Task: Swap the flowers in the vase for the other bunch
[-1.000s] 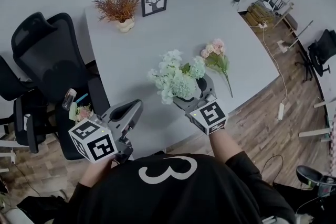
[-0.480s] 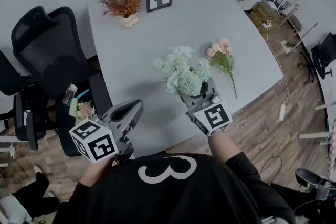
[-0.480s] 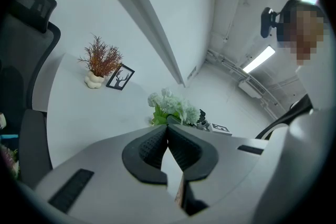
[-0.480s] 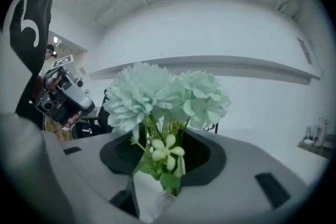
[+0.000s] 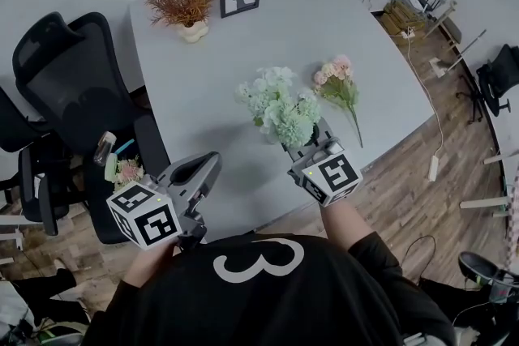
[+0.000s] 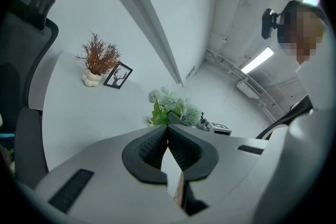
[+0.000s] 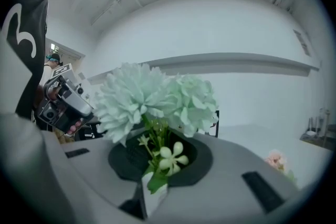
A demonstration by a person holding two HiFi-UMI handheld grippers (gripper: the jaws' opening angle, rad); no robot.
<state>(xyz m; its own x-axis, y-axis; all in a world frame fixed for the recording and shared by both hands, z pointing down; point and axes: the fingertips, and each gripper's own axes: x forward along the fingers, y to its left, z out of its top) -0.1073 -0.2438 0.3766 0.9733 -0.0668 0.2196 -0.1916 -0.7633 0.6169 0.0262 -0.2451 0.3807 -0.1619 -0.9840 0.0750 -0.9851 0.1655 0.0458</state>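
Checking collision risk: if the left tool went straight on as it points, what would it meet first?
Probably the pale green flower bunch, straight ahead; depth is unclear.

Black shirt, large white "3" printed on chest, black sleeves.

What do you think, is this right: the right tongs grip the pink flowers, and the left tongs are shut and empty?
Not quite. The right tongs have just been closing on the pale green flowers, as the right gripper view shows; the pink flowers lie loose on the table. The left tongs are shut and empty.
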